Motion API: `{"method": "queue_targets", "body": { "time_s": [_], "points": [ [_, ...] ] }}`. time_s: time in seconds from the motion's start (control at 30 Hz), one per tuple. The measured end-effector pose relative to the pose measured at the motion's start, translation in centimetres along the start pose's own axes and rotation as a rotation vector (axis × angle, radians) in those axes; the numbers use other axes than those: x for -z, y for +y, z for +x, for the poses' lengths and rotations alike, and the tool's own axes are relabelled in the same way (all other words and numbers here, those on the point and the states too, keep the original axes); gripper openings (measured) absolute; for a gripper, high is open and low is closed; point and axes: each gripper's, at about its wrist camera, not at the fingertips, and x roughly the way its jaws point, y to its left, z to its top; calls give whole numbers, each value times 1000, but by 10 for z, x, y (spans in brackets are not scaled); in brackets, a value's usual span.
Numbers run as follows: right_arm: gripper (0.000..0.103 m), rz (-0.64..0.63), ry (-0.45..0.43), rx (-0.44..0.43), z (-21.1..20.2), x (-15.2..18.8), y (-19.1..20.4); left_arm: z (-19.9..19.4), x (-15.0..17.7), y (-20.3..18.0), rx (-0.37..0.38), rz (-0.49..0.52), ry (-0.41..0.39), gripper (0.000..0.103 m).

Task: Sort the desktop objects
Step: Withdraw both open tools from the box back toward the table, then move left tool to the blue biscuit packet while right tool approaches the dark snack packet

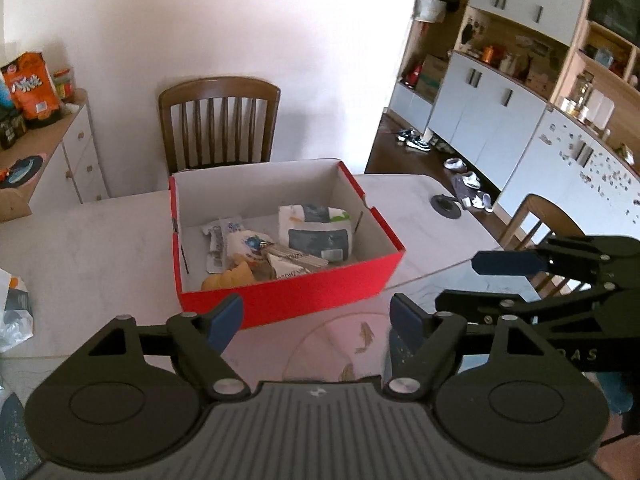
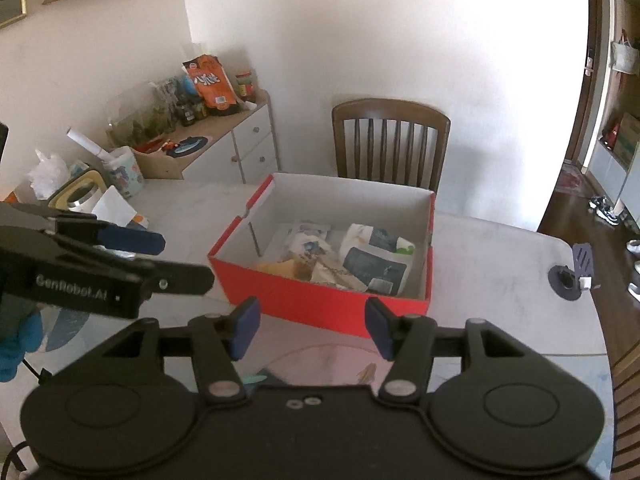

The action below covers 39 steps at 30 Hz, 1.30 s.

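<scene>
A red cardboard box (image 1: 288,298) (image 2: 320,304) with a white inside stands on the pale table. In it lie a white and dark-blue pouch (image 1: 316,232) (image 2: 374,260), several white packets (image 1: 236,240) and something yellow (image 1: 228,278). My left gripper (image 1: 316,320) hovers just in front of the box's near wall, open, with nothing between its blue pads. My right gripper (image 2: 312,328) is also open and empty, in front of the box's near wall. Each gripper shows in the other's view: the right (image 1: 460,282) at the box's right, the left (image 2: 184,260) at its left.
A mat with fish prints (image 1: 360,340) lies under the grippers. A wooden chair (image 1: 218,120) stands behind the table. A plastic bag (image 1: 12,312), a printed cup (image 2: 120,172) and other clutter sit at the table's left. A black round fitting (image 1: 444,204) sits near the right edge.
</scene>
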Motion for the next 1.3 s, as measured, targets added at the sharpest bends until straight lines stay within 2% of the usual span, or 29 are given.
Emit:
{"method": "queue_targets", "body": {
  "time_s": [0.13,0.37,0.43,0.5,0.73,0.87,1.3],
  "points": [
    [58,-1,-16,7,-9,9,6,-11,11,-7,12,18,-1,82],
    [59,17,-23,11,-20,25,8,-24,29,-22,11,73,-11,89],
    [59,14,-25,11,-22,30,10,-26,34,-26,12,83,-12,92],
    [59,9,-23,19,-23,34,11,-27,38,-29,9,93,-16,100],
    [62,12,-20,43,-24,48,13,-27,56,-29,22,95,-8,103],
    [69,-12,-27,75,-23,56,17,-25,70,-28,22,93,8,103],
    [70,35,6,79,-9,76,9,-6,121,-32,25,104,60,103]
  ]
}}
